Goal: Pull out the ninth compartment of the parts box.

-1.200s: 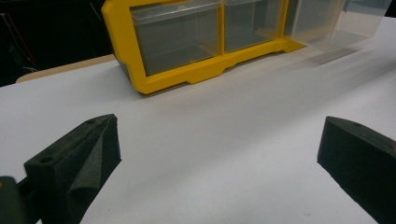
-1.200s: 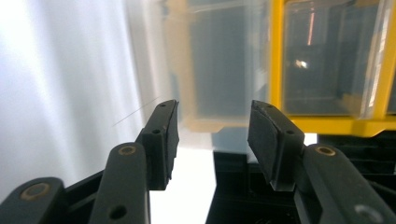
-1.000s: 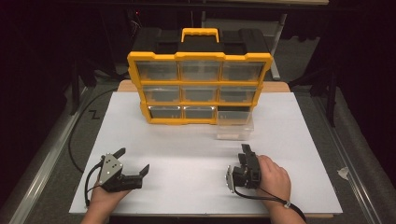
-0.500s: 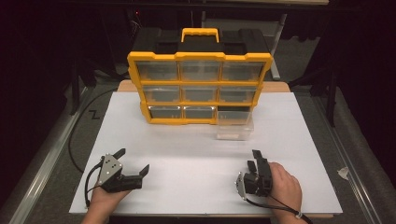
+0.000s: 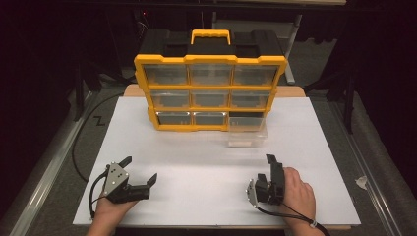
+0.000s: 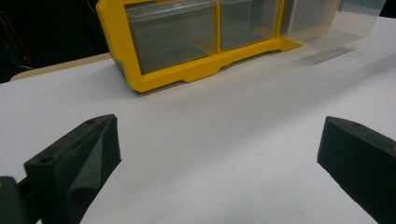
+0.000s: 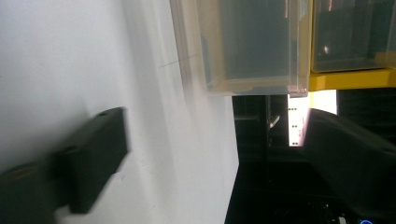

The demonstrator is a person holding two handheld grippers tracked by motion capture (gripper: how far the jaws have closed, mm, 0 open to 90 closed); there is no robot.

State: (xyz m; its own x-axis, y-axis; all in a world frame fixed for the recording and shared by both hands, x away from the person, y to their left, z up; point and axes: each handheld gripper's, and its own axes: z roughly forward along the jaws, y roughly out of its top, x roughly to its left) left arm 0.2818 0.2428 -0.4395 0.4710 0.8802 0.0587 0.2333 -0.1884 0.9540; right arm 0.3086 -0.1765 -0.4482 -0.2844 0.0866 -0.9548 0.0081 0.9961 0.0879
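A yellow organizer [image 5: 210, 88] with clear drawers stands at the back of the white table [image 5: 196, 157]. Its bottom right drawer [image 5: 247, 132] is pulled out onto the table, clear and apparently empty. My left gripper [image 5: 140, 168] rests near the front left, open, with bare table between its jaws [image 6: 217, 158]. It faces the organizer [image 6: 187, 70] and the drawer [image 6: 336, 18]. My right gripper [image 5: 272, 167] lies rolled on its side near the front right, open and holding nothing [image 7: 219, 158]. The drawer [image 7: 247, 46] is ahead of it.
A black cable [image 5: 81, 137] loops off the table's left edge. A metal rail [image 5: 44, 177] runs along the left side and another [image 5: 373, 162] along the right. A scrap of white tape [image 5: 361, 182] lies right of the table.
My right gripper has drawn back toward the near edge and a little to the right, away from the drawer. My left gripper has stayed put.
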